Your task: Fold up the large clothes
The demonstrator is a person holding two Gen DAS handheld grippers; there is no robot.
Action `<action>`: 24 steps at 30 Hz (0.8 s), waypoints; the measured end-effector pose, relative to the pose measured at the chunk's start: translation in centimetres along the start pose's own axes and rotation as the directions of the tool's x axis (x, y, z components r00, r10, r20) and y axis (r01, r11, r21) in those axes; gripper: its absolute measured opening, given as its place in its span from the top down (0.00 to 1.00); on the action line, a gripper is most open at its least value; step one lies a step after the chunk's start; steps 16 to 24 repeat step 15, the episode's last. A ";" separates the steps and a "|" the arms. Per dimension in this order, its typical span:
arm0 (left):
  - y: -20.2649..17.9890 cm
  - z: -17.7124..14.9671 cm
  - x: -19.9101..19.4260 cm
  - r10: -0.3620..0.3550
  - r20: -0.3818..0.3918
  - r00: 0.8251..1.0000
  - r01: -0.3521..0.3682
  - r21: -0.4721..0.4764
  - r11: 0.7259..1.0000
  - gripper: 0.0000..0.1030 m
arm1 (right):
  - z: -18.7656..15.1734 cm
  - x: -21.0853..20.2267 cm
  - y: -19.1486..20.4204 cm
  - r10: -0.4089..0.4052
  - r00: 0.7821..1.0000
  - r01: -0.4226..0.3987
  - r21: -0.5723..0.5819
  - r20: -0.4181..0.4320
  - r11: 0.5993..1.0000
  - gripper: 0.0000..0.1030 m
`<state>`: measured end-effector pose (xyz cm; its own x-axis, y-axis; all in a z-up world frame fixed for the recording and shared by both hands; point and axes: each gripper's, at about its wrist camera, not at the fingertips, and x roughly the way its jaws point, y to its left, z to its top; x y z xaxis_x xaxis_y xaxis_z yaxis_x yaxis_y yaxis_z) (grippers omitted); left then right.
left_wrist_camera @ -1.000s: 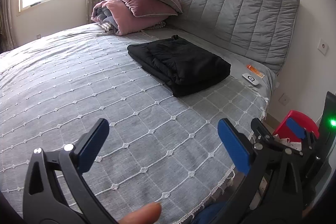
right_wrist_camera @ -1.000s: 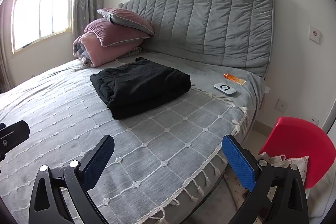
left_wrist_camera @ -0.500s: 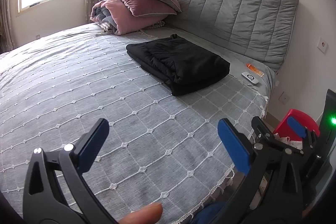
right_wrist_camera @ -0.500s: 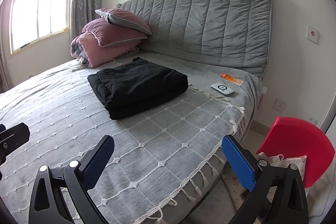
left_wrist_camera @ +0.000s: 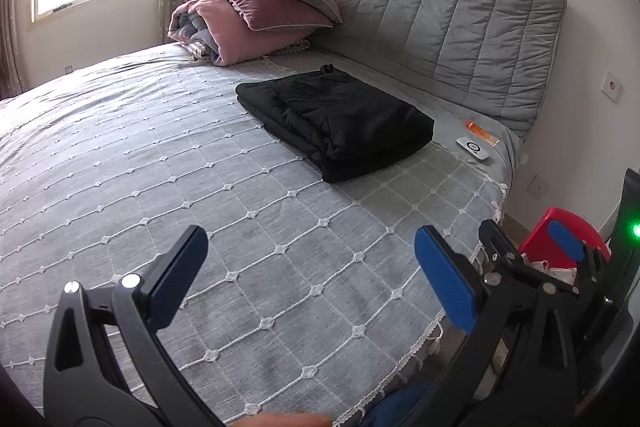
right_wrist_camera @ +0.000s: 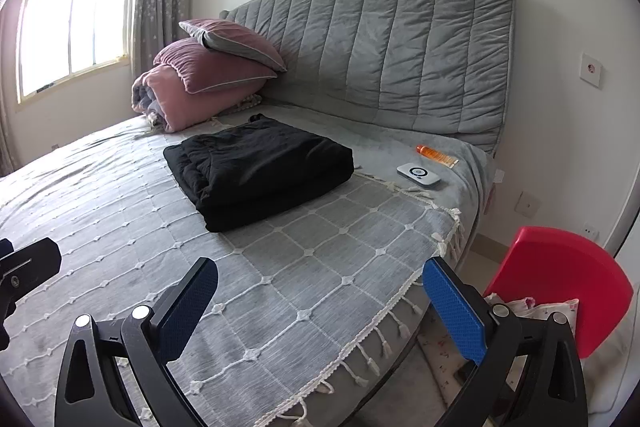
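A black garment [left_wrist_camera: 340, 119] lies folded into a thick rectangle on the grey quilted bed cover [left_wrist_camera: 160, 167], toward the headboard; it also shows in the right wrist view [right_wrist_camera: 260, 167]. My left gripper [left_wrist_camera: 312, 275] is open and empty, well short of the garment, above the near part of the bed. My right gripper [right_wrist_camera: 320, 299] is open and empty over the bed's near edge. The right gripper's blue pads [left_wrist_camera: 564, 239] also show at the right of the left wrist view.
Pink pillows and a rolled blanket [left_wrist_camera: 248, 19] are stacked by the grey padded headboard [left_wrist_camera: 440, 15]. A white device [right_wrist_camera: 418, 175] and an orange tube [right_wrist_camera: 436, 155] lie at the bed's far right corner. A red chair [right_wrist_camera: 560, 279] stands beside the bed.
Both views have drifted slightly back and to the side. The garment has not moved and both grippers stay open.
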<state>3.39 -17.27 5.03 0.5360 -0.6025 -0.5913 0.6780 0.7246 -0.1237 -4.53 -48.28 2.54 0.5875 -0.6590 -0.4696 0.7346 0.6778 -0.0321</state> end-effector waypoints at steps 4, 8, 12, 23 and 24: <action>-0.2 -0.1 -0.1 0.004 0.000 1.000 -0.004 0.002 1.000 0.00 | 0.0 0.0 0.0 0.002 1.000 -0.002 0.002 -0.001 1.000 0.00; -0.2 0.0 0.1 0.002 -0.004 1.000 -0.002 -0.001 1.000 0.00 | 0.0 0.0 0.0 0.001 1.000 -0.001 0.001 0.000 1.000 0.00; -0.2 0.0 0.0 -0.002 -0.001 1.000 0.002 -0.002 1.000 0.00 | 0.0 0.0 0.0 0.000 1.000 0.000 0.002 -0.002 1.000 0.00; -0.2 0.0 -0.1 -0.005 0.000 1.000 0.005 -0.004 1.000 0.00 | 0.0 0.0 -0.1 0.001 1.000 -0.001 0.002 -0.002 1.000 0.00; -0.2 0.0 -0.1 -0.005 0.000 1.000 0.005 -0.004 1.000 0.00 | 0.0 0.0 -0.1 0.001 1.000 -0.001 0.002 -0.002 1.000 0.00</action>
